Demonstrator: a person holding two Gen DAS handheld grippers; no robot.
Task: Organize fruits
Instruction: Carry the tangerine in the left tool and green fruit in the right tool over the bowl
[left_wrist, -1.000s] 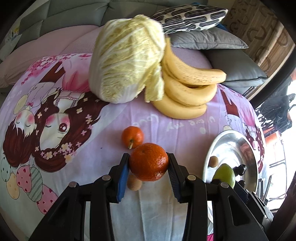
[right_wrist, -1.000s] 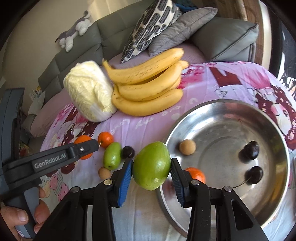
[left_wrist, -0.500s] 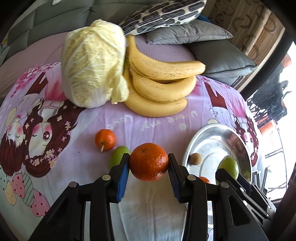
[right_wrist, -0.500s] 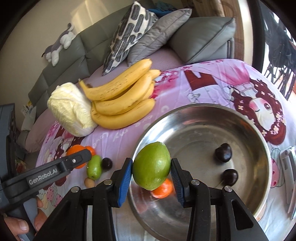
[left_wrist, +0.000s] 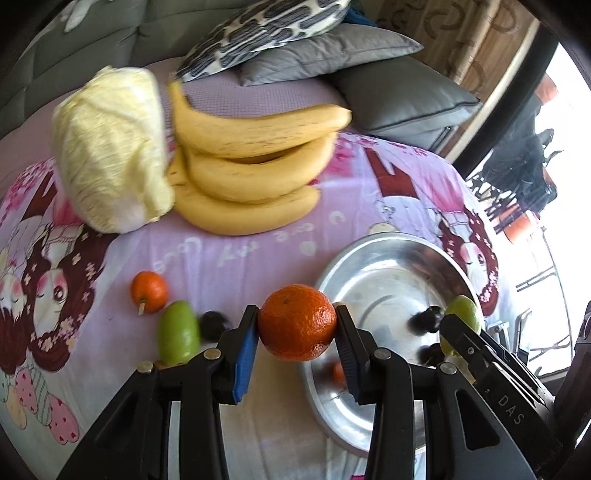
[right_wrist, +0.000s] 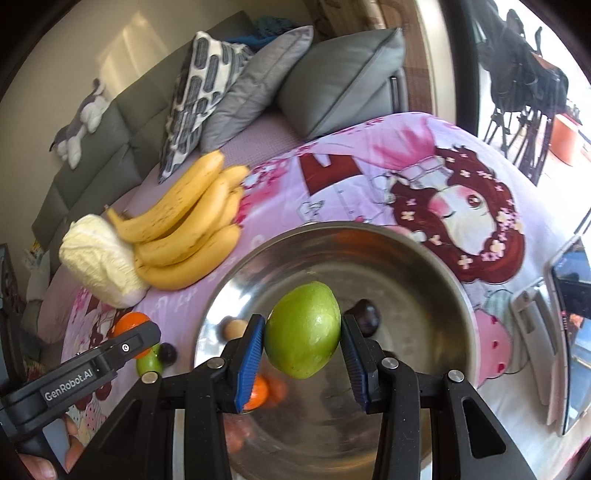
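Note:
My left gripper (left_wrist: 295, 328) is shut on a large orange (left_wrist: 296, 322) and holds it above the cloth at the left rim of the steel bowl (left_wrist: 384, 269). My right gripper (right_wrist: 303, 339) is shut on a green fruit (right_wrist: 303, 329) and holds it over the steel bowl (right_wrist: 417, 258). The bowl holds dark plums (right_wrist: 366, 312), a small tan fruit (right_wrist: 235, 328) and a small orange (right_wrist: 258, 393). On the cloth lie a small orange (left_wrist: 149, 291), a green fruit (left_wrist: 178, 336) and a dark plum (left_wrist: 214, 325).
A banana bunch (left_wrist: 251, 170) and a cabbage (left_wrist: 107, 147) lie at the back of the pink cartoon cloth (left_wrist: 413, 192). Grey and patterned cushions (left_wrist: 332, 48) sit behind on the sofa. A phone (right_wrist: 572, 332) lies right of the bowl.
Both grippers have moved right with their fruits. The right one has come from the bowl's left rim to over its middle. The left one has come up to the bowl's rim.

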